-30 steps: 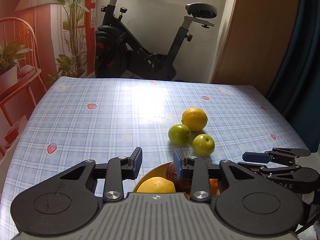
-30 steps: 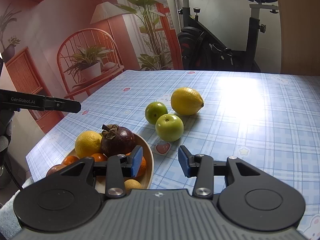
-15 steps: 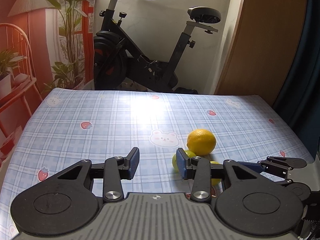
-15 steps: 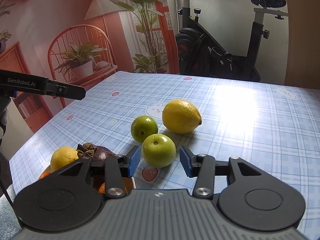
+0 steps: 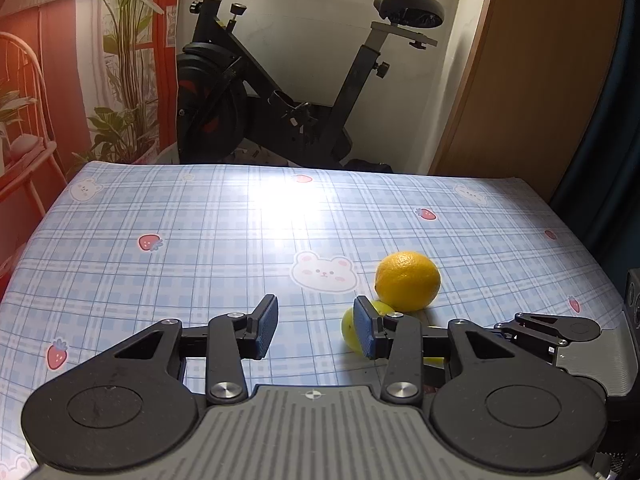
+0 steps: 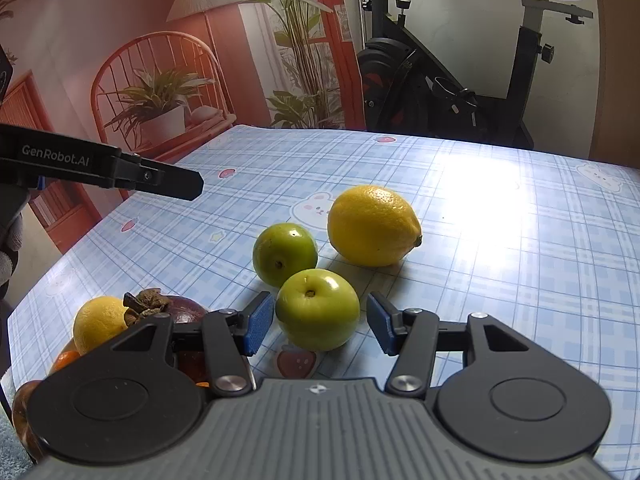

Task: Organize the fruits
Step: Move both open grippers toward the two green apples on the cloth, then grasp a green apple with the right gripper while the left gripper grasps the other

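On the blue checked tablecloth (image 6: 500,280) lie a lemon (image 6: 372,226) and two green round fruits, one farther (image 6: 285,254) and one nearer (image 6: 318,308). My right gripper (image 6: 320,328) has the nearer green fruit between its blue pads (image 6: 258,326). Its jaws are opening and neither pad presses on the fruit. My left gripper (image 5: 316,330) stands open over bare cloth. In its view the lemon (image 5: 408,280) lies ahead to the right, and a green fruit (image 5: 347,326) is half hidden behind its right finger. A mangosteen (image 6: 180,308), a yellow citrus (image 6: 98,322) and a tangerine (image 6: 66,360) are heaped at lower left.
An exercise bike (image 5: 280,92) stands beyond the table's far edge, beside a wooden panel (image 5: 520,80). A rattan chair with a potted plant (image 6: 160,92) stands off the table's left side. The left gripper (image 6: 188,184) reaches in from the left, with a gloved hand (image 6: 8,248) behind it.
Both grippers moved forward and lower toward the loose fruit, and both jaws widened. The nearer green fruit came between the right fingers. The fruit heap dropped out of the left view.
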{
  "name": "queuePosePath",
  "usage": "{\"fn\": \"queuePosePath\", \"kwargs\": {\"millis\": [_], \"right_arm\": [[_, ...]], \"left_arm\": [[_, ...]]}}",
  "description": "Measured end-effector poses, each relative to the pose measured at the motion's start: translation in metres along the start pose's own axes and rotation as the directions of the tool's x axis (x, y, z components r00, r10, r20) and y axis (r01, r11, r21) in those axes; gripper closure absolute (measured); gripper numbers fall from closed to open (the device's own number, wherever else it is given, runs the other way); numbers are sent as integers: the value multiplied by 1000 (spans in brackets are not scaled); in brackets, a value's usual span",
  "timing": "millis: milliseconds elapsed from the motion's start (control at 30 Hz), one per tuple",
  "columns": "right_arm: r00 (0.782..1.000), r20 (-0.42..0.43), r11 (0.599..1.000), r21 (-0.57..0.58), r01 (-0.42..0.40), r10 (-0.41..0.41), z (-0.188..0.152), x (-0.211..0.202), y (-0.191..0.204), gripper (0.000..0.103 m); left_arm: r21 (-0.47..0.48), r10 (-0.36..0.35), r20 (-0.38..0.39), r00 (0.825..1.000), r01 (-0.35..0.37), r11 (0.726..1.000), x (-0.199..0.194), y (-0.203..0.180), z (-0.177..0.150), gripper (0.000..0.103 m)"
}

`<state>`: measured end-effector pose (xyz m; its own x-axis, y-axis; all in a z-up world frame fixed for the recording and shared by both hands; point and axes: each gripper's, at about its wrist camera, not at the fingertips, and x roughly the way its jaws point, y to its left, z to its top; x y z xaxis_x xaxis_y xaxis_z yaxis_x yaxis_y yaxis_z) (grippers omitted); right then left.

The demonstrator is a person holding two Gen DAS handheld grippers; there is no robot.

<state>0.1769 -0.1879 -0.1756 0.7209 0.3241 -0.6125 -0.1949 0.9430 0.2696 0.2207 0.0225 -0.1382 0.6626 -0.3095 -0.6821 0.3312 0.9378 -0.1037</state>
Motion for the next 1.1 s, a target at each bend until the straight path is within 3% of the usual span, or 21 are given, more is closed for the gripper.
{"fn": "queuePosePath", "kwargs": {"millis": [300,567,1000,1100], "right_arm": [[1000,6,1000,-10,-13,13,-4,-3,-3,52],[999,35,1000,8,6,-7,-10,-17,-10,52],[999,50,998,58,19,-22,-15,-32,-23,52],[998,50,998,64,21,-24,-16,-33,-24,52]], "left_arm": [[18,-43,-52,998,44,999,25,-10,0,49],[23,-71,-113,991,74,997,53,-25,-3,49],[-13,-49,-187,981,47,999,81,-34,-4,48],[-10,-46,-185,982,45,999,81,-35,-4,53]]}}
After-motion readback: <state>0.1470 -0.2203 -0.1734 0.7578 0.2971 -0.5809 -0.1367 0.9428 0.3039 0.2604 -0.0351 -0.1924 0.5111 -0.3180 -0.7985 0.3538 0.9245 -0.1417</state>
